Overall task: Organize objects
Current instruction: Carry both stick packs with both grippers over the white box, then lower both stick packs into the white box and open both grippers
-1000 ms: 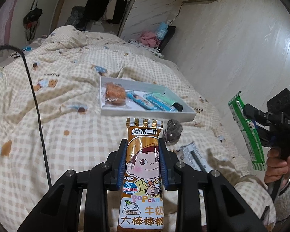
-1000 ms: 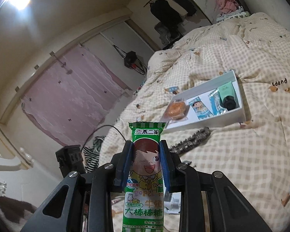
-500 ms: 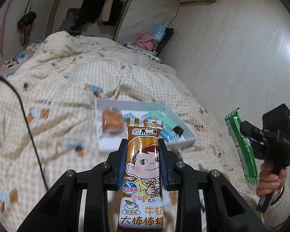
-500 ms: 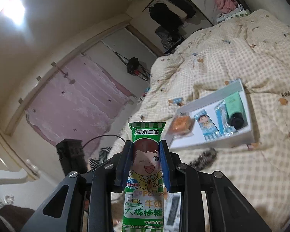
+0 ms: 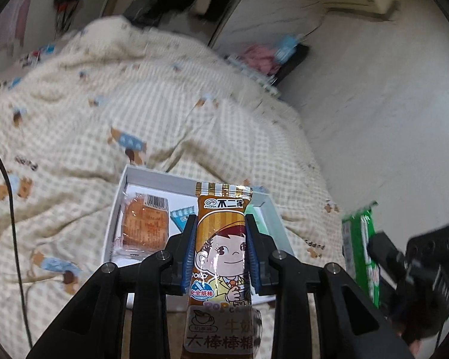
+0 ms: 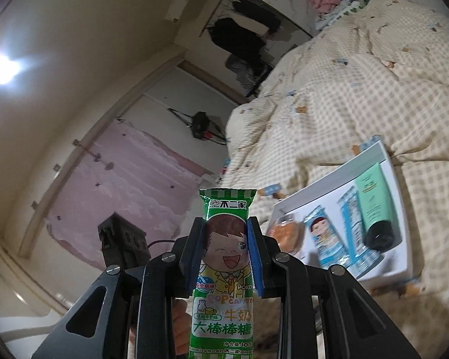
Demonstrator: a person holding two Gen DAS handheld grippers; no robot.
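Note:
My left gripper [image 5: 221, 236] is shut on a brown lollipop packet [image 5: 221, 269] and holds it upright just in front of the white tray [image 5: 113, 224] on the bed. The tray holds an orange pastry pack [image 5: 145, 226], blue packets and a green tube. My right gripper [image 6: 226, 236] is shut on a green lollipop packet [image 6: 224, 269], held in the air left of the tray [image 6: 404, 227]; the green tube [image 6: 374, 200] and blue packets [image 6: 326, 245] lie in it. The green packet also shows in the left wrist view [image 5: 362, 248].
The checked quilt [image 5: 134, 113] covers the bed, with folds around the tray. A black cable [image 5: 12, 209] runs over the quilt at the left. A white wall [image 5: 389, 104] borders the bed's right side. Clothes hang at the far end [image 6: 245, 36].
Both grippers have moved toward the tray with their packets; the tray looms larger and nearer in both views. Both grips are unchanged.

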